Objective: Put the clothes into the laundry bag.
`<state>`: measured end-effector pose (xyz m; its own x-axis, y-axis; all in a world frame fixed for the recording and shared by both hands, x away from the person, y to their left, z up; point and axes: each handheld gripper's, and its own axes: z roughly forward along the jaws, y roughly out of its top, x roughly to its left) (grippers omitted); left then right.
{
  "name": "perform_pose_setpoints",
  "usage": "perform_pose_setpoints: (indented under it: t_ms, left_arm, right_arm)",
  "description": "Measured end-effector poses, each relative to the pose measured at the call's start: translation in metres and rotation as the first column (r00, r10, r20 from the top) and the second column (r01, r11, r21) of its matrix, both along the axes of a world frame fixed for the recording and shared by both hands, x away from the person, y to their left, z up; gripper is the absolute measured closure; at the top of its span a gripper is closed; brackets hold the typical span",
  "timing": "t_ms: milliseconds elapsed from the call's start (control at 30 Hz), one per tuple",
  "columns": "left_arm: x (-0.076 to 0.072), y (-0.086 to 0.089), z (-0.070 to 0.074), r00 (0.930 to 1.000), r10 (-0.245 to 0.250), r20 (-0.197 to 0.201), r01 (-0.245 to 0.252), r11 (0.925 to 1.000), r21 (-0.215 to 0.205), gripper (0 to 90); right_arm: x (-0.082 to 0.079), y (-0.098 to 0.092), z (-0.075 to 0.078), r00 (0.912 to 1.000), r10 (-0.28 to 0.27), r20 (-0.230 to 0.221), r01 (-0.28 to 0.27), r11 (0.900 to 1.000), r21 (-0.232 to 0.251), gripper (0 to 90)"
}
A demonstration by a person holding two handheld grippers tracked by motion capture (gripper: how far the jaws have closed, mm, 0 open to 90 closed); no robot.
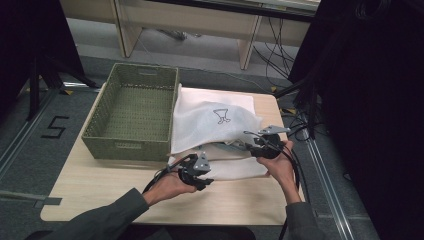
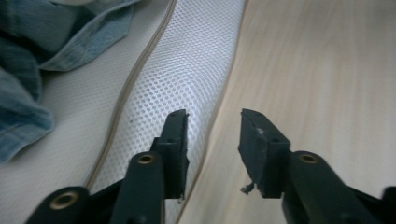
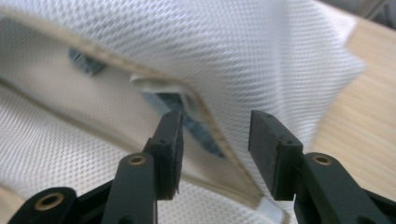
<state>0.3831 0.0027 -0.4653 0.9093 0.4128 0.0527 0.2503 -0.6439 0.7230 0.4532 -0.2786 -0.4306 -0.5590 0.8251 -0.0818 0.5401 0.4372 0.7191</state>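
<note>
Mesh bag, white with a small dark drawing on its top, lies on the wooden table in the high view, right beside the green woven basket, its far edge leaning against the basket's rim. My left gripper sits over the bag's near edge, held in my left hand. My right gripper is at the bag's right side, cradled in my right hand.

Along my left gripper's jaws, the two black pads stand apart with a clear gap. Nothing is pinched there: below the gap I see the bag's white mesh edge meeting the bare wood. A beige seam runs up the mesh, and blue denim cloth is bunched at the upper left, on the bag's pale inside.

Along my right gripper's jaws, the pads also stand well apart and grip nothing. The bag's beige-trimmed opening passes behind the gap, with the white mesh flap raised above it and scraps of blue denim showing inside the mouth. Wood of the table shows at the right.
</note>
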Motion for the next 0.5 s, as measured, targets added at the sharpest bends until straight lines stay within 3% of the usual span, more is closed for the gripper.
perform_pose_setpoints:
  t_ms: [67,133,333,467,500]
  left_arm:
    - [-0.005,0.013,0.006,0.9998,0.02,-0.005,-0.02,0.9998,-0.008,53.3]
    - [-0.008,0.029,0.01,0.999,0.043,-0.007,-0.043,0.999,-0.011,50.4]
    - [-0.014,0.077,0.018,0.9908,0.134,-0.014,-0.135,0.9901,-0.039,43.9]
    - [-0.015,0.096,0.019,0.9849,0.17,-0.03,-0.172,0.9837,-0.053,43.0]
    - [-0.016,0.099,0.019,0.9836,0.177,-0.036,-0.178,0.9825,-0.054,42.7]
  right_arm:
    - [0.0,0.006,-0.002,0.9998,0.017,-0.003,-0.017,1.0,-0.005,55.4]
    - [0.0,0.016,-0.003,0.9995,0.024,0.021,-0.023,1.0,-0.015,53.1]
    - [-0.003,0.042,-0.005,0.997,0.003,0.078,0.002,0.998,-0.064,45.7]
    - [-0.005,0.065,-0.008,0.995,0.021,0.098,-0.013,0.997,-0.078,43.7]
    - [-0.003,0.069,-0.009,0.9913,0.027,0.129,-0.015,0.996,-0.092,43.2]
